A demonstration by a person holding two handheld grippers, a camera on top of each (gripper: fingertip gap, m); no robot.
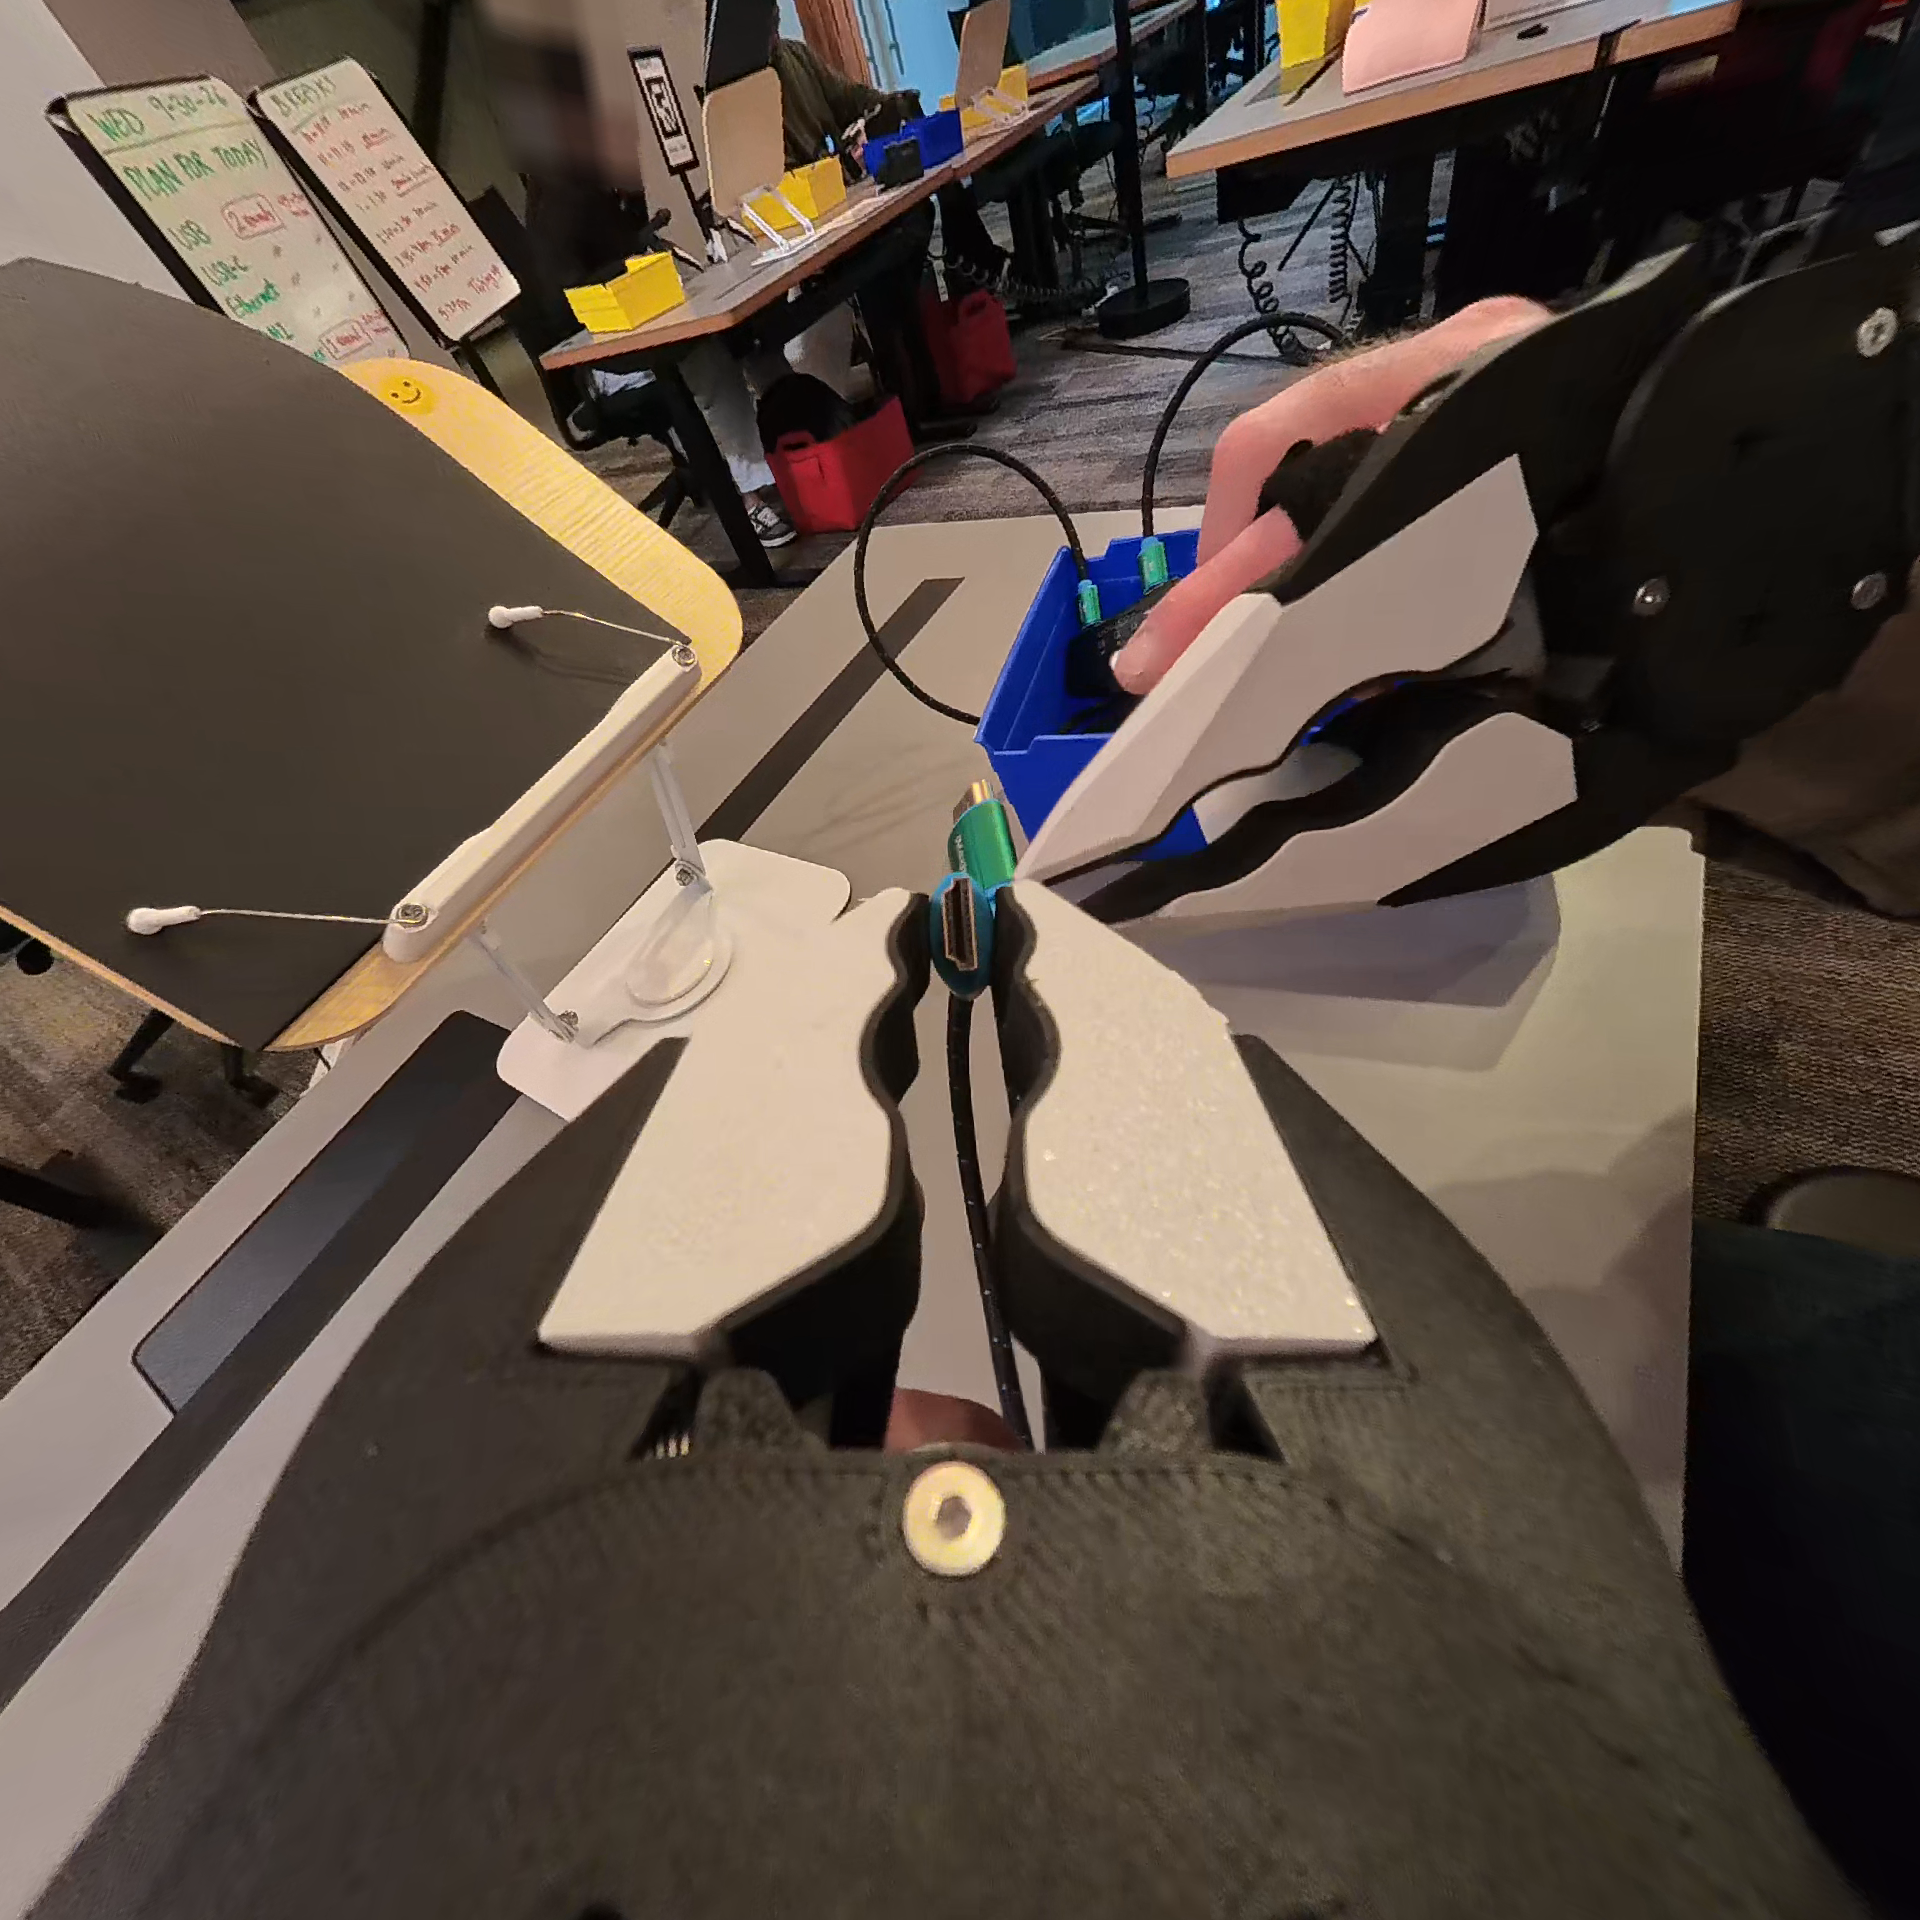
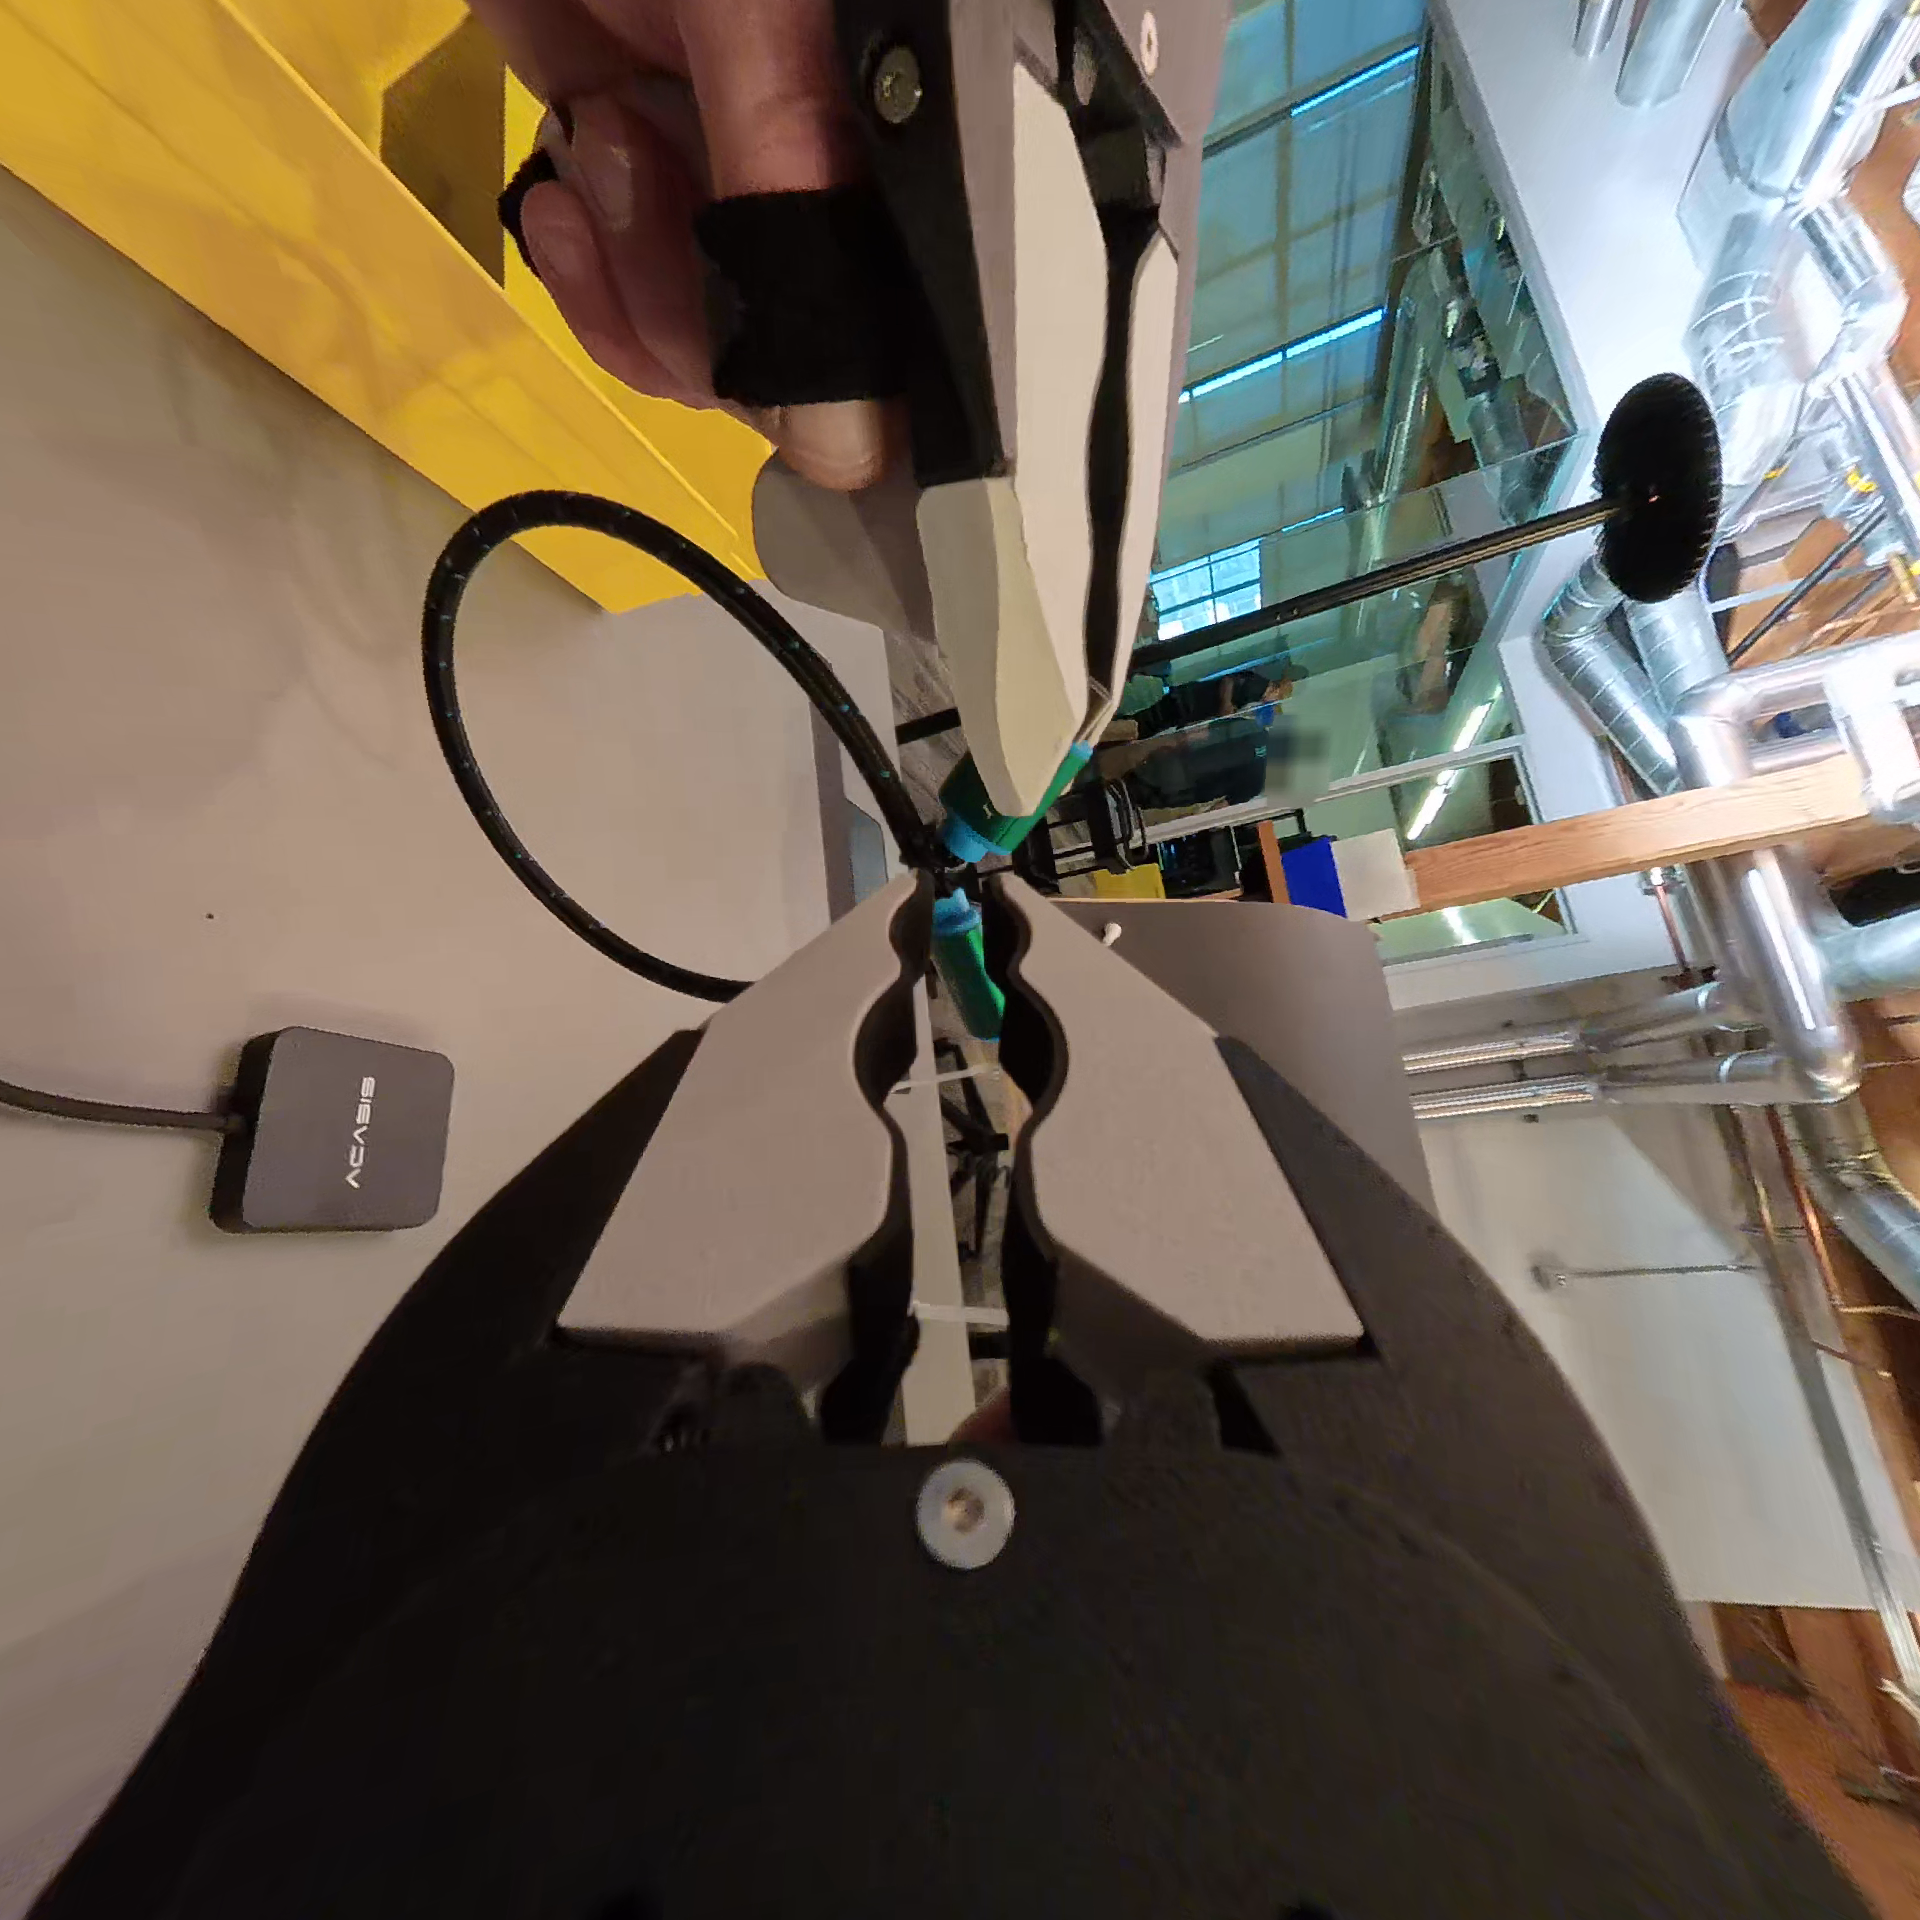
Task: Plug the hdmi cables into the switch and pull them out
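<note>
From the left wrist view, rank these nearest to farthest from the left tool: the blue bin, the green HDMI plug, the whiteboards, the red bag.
1. Green HDMI plug: pinched at the left tool's tips.
2. Blue bin: just ahead, slightly right, on the table.
3. Red bag: on the floor beyond the table.
4. Whiteboards: far back, upper left.

Your grey tabletop (image 1: 1455, 1143) carries a blue bin (image 1: 1039, 727), a white stand base (image 1: 769, 914), and a grey switch box (image 2: 332, 1132).
</note>
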